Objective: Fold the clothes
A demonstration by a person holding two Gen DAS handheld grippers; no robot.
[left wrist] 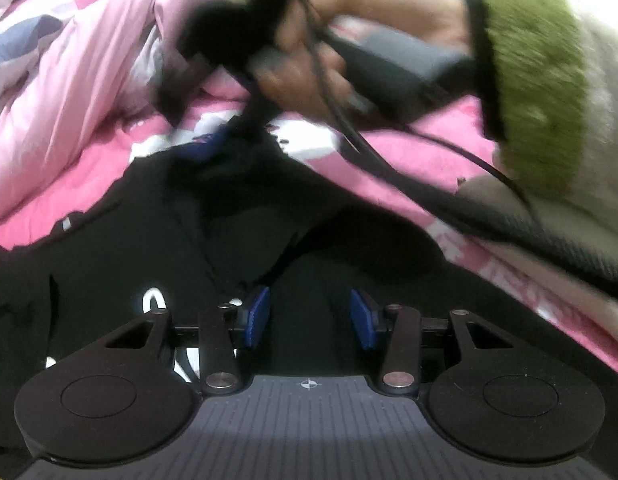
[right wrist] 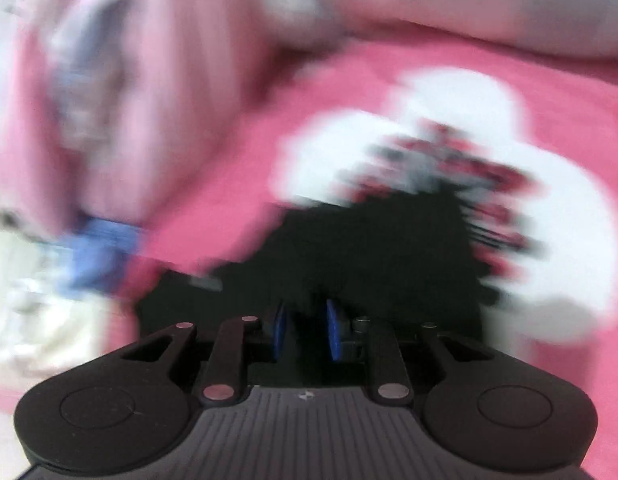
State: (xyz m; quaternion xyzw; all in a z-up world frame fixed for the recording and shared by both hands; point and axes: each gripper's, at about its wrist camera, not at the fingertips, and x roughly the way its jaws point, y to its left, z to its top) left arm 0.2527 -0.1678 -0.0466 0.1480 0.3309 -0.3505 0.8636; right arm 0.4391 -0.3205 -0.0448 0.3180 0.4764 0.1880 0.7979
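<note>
The black garment lies spread on the bed, on the pink sheet. The left gripper hovers over it with its blue pads moderately apart and nothing pressed between them. The right gripper stands narrowly apart at the garment's far edge; its view is blurred, so I cannot tell if cloth sits between the pads. The person's hand carries it, with a cable hanging low over the cloth. I think the risk is this — the cable may drag a finished fold, or a narrow gripper may pinch the sheet together with the garment.
</note>
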